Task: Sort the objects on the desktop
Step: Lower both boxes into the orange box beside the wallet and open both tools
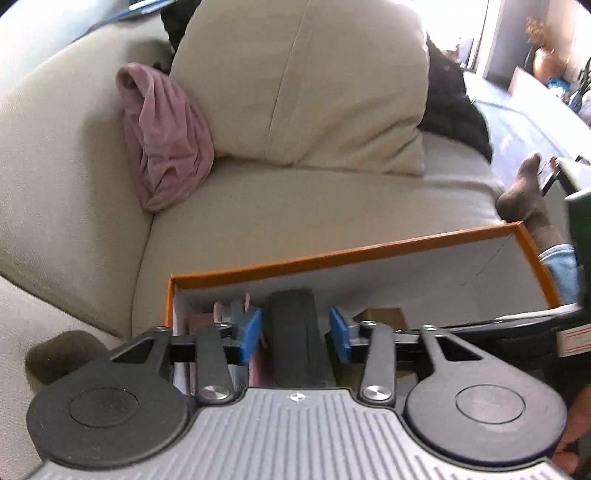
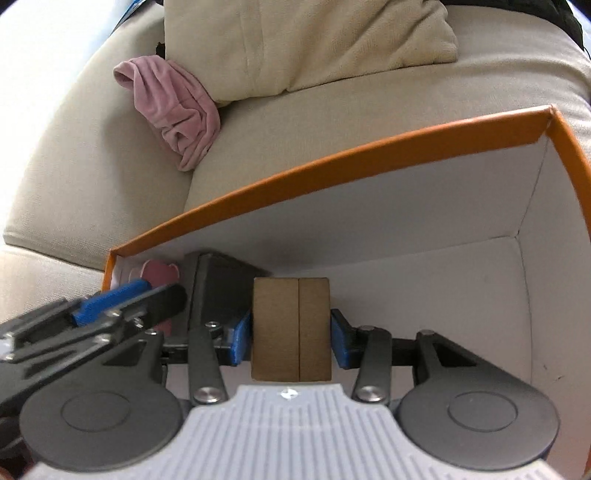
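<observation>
Soft daylight fills both views. It blows out to white glare at the upper left corner, above the cream fabric sofa (image 1: pixel 85 177), and at the bright window (image 1: pixel 491 33) at upper right in the left wrist view. Fisheye bending curves the orange-rimmed white cardboard box (image 2: pixel 369 149) and darkens the corners. Everything looks slightly soft; the far room beside the window is blurred. Shadow pools inside the box.
</observation>
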Demonstrator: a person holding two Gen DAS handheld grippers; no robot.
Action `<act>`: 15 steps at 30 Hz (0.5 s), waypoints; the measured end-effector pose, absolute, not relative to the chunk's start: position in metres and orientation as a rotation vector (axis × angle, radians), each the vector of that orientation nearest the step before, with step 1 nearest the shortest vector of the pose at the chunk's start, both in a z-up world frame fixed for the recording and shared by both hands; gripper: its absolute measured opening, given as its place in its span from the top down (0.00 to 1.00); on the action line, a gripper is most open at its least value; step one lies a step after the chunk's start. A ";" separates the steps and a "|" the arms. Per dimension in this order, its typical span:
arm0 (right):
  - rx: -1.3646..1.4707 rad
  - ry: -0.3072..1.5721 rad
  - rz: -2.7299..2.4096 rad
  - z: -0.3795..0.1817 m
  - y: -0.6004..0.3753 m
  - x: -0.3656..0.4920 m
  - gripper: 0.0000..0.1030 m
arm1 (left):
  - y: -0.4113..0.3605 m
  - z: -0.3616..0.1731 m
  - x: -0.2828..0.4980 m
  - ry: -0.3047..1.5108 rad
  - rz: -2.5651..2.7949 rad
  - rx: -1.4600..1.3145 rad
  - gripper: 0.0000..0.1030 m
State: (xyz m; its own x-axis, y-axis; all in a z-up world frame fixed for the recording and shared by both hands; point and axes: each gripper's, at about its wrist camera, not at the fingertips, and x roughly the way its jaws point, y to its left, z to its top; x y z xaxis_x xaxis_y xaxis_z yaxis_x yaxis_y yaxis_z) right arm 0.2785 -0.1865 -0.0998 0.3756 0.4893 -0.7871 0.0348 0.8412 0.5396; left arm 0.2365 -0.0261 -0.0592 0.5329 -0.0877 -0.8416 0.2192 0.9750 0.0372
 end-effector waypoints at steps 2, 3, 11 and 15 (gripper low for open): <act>0.515 1.162 0.305 -0.097 -0.185 0.278 0.55 | -0.024 -0.048 0.229 0.962 -0.201 0.153 0.50; 0.508 1.158 0.303 -0.096 -0.183 0.279 0.55 | -0.023 -0.043 0.224 0.948 -0.204 0.162 0.50; 0.360 1.089 0.290 -0.085 -0.153 0.286 0.53 | 0.012 -0.015 0.185 0.897 -0.136 0.187 0.48; 0.392 1.087 0.334 -0.084 -0.156 0.286 0.48 | 0.036 -0.016 0.168 0.920 -0.065 0.174 0.48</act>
